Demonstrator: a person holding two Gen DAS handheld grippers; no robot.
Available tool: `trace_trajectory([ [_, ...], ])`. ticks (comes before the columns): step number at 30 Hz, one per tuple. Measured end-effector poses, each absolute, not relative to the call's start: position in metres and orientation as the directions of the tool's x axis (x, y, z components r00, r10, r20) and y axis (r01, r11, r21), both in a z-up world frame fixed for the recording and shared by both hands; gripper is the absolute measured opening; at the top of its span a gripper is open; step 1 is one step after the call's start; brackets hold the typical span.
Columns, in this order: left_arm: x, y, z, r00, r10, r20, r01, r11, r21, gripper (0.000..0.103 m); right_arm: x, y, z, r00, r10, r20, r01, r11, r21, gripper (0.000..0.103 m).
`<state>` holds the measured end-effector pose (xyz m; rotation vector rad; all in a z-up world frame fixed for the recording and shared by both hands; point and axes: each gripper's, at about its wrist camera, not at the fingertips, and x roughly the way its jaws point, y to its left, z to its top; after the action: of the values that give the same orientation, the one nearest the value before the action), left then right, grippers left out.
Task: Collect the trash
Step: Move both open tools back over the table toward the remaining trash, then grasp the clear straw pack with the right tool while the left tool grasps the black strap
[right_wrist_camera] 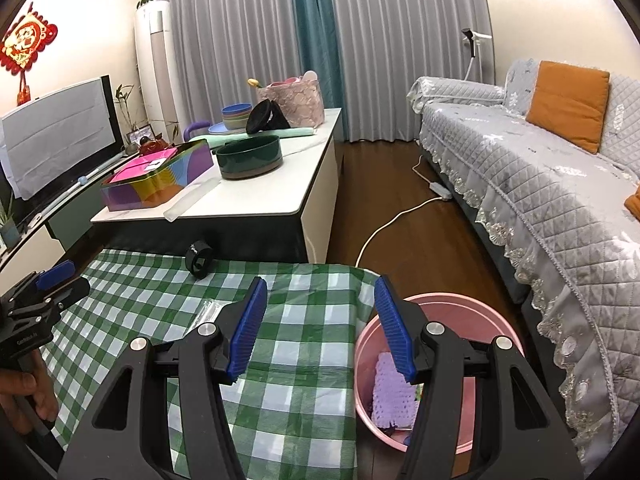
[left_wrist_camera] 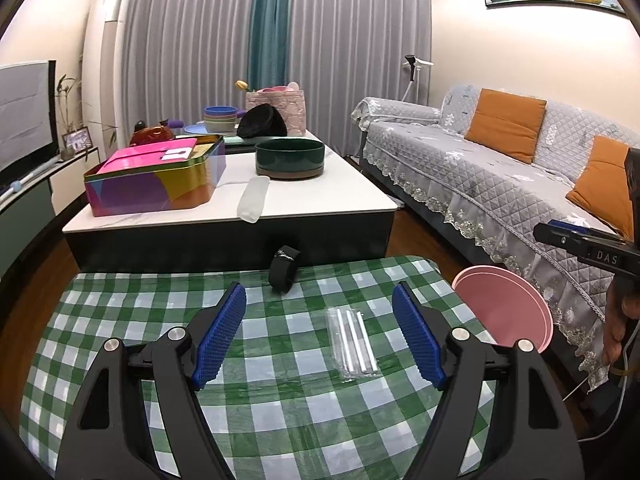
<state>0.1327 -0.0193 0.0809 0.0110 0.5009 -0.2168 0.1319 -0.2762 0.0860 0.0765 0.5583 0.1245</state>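
The left gripper (left_wrist_camera: 319, 336) hung over the checked tablecloth (left_wrist_camera: 280, 412) with its jaws spread wide and empty; the clear packet of straws (left_wrist_camera: 352, 345) lay flat between its pads, touching neither. A black ring (left_wrist_camera: 285, 269) sat near the cloth's far edge. The right gripper (right_wrist_camera: 320, 330) stood parted and empty above the table's right edge, beside the pink bin (right_wrist_camera: 440, 308) on the floor.
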Motion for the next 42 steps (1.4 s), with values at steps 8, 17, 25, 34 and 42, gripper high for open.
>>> trace_trajectory([
  [8,0.135,-0.007,0.078,0.859,-0.174,-0.482,0.174,0.984,-0.047,0.073,0.14,-0.265,0.078,0.825,0.185,-0.534,-0.127,0.981,0.144,0.056],
  [17,0.139,0.015,0.074,0.861,-0.14,-0.488,0.123,0.99,-0.067,0.073,0.153,-0.226,0.05,0.765,0.272,-0.584,-0.208,0.962,0.176,0.056],
  [25,0.141,0.038,0.075,0.87,-0.103,-0.482,0.075,0.994,-0.078,0.073,0.174,-0.166,0.017,0.687,0.33,-0.647,-0.283,0.942,0.181,0.056],
  [34,0.148,0.061,0.065,0.864,-0.055,-0.501,0.023,0.997,-0.07,0.073,0.201,-0.112,-0.02,0.623,0.321,-0.714,-0.313,0.938,0.148,0.056],
  [42,0.163,0.062,0.056,0.856,-0.051,-0.515,0.013,0.997,-0.076,0.073,0.212,-0.099,-0.047,0.569,0.258,-0.781,-0.305,0.948,0.091,0.055],
])
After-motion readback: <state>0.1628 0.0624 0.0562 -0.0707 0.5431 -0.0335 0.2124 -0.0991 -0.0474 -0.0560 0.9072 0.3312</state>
